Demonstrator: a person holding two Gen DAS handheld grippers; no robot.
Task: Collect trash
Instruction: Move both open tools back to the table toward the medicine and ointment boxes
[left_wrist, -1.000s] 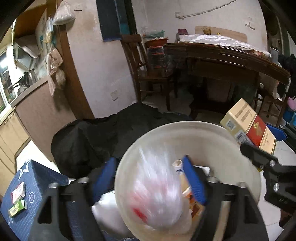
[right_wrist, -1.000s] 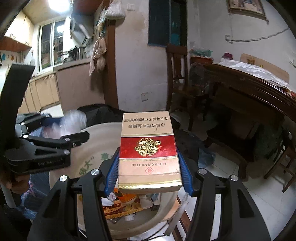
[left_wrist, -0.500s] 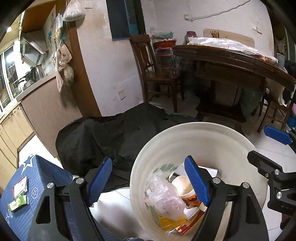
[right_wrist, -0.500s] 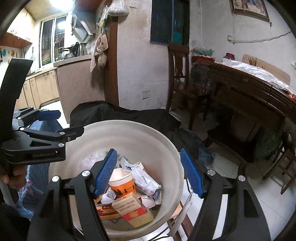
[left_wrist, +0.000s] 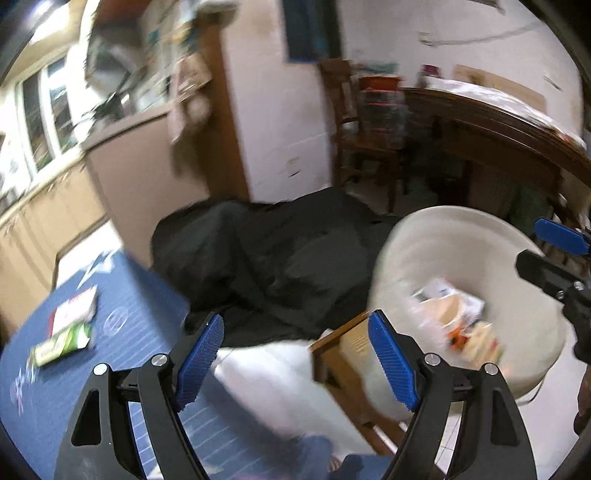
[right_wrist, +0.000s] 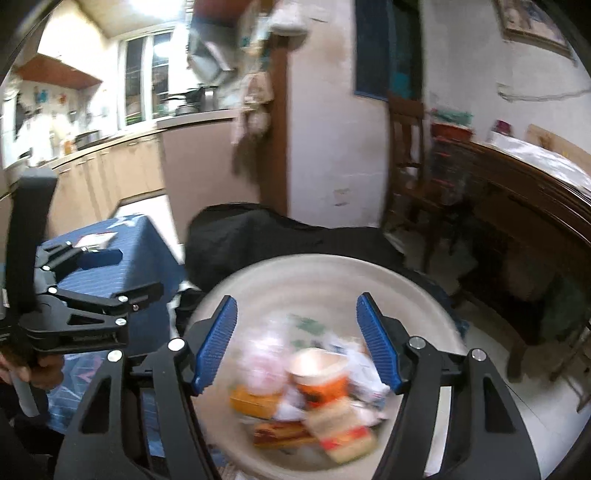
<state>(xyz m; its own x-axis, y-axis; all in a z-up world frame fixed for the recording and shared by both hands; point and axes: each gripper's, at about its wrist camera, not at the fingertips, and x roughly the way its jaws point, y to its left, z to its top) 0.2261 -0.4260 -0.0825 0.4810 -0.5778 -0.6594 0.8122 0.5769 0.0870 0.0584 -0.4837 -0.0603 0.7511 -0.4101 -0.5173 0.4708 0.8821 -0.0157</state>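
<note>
A cream round bin (right_wrist: 332, 273) stands on the floor, holding trash: a paper cup (right_wrist: 319, 373), a cigarette carton (right_wrist: 343, 432) and a clear plastic bag (right_wrist: 262, 354). It also shows at the right of the left wrist view (left_wrist: 454, 236). My right gripper (right_wrist: 297, 345) is open and empty above the bin. My left gripper (left_wrist: 295, 363) is open and empty, left of the bin over white cloth and a wooden stool edge (left_wrist: 340, 332). A green and white packet (left_wrist: 61, 345) lies on the blue-covered table (left_wrist: 140, 295).
A black cloth heap (left_wrist: 280, 251) lies behind the bin. A wooden chair (right_wrist: 410, 155) and dark wooden table (right_wrist: 535, 192) stand at the right. A kitchen counter (right_wrist: 122, 166) runs along the left. The views are motion-blurred.
The right gripper let the cigarette carton fall into the bin and the left let the plastic bag fall in. The left gripper has since swung left, away from the bin, toward the blue table.
</note>
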